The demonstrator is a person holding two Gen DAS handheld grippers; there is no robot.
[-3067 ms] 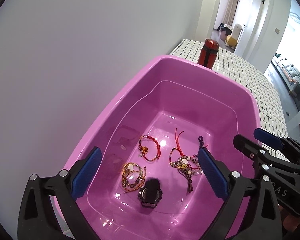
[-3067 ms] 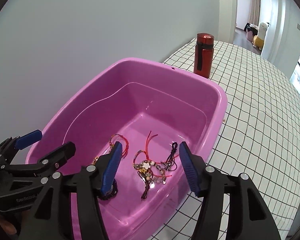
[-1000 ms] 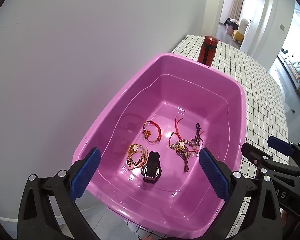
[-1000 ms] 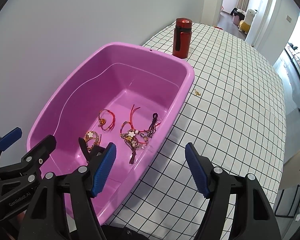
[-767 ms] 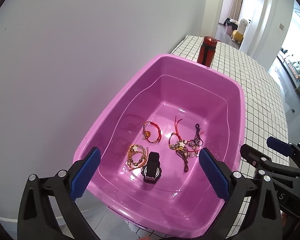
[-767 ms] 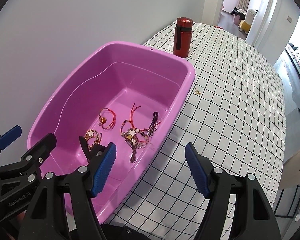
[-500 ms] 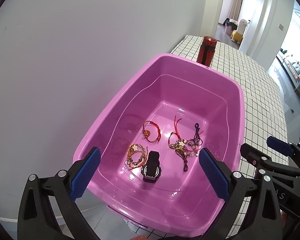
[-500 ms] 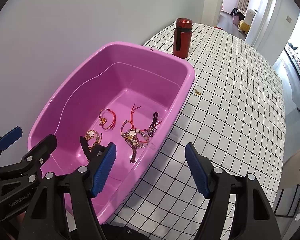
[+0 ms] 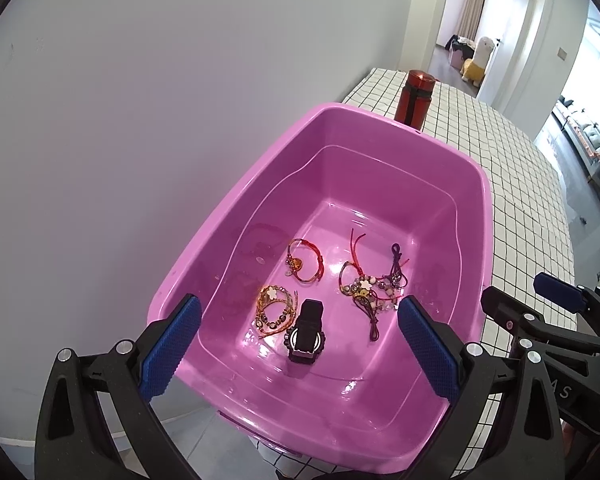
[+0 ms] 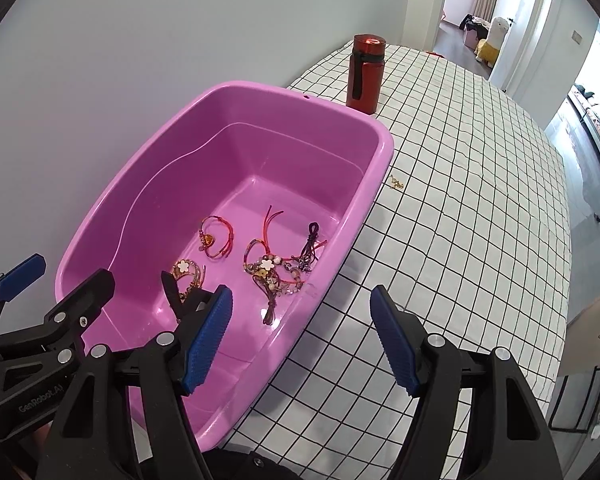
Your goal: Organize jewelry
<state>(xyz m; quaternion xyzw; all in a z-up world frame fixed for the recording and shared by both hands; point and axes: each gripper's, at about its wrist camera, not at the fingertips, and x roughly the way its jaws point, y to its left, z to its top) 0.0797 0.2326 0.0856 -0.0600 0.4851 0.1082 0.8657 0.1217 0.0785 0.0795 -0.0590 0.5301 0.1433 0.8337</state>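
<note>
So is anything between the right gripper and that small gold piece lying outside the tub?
Nothing visible. The right gripper is open and empty, and only bare checked cloth lies between it and the gold piece beside the tub.

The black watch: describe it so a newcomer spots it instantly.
Look inside the pink tub by the wall. The black watch lies on its floor nearest the camera, beside the gold bead bracelet. It is the only chunky, all-black piece.

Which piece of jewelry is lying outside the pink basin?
The small gold chain on the checkered cloth, just right of the pink basin. The bracelets and the black watch lie inside the basin.
</note>
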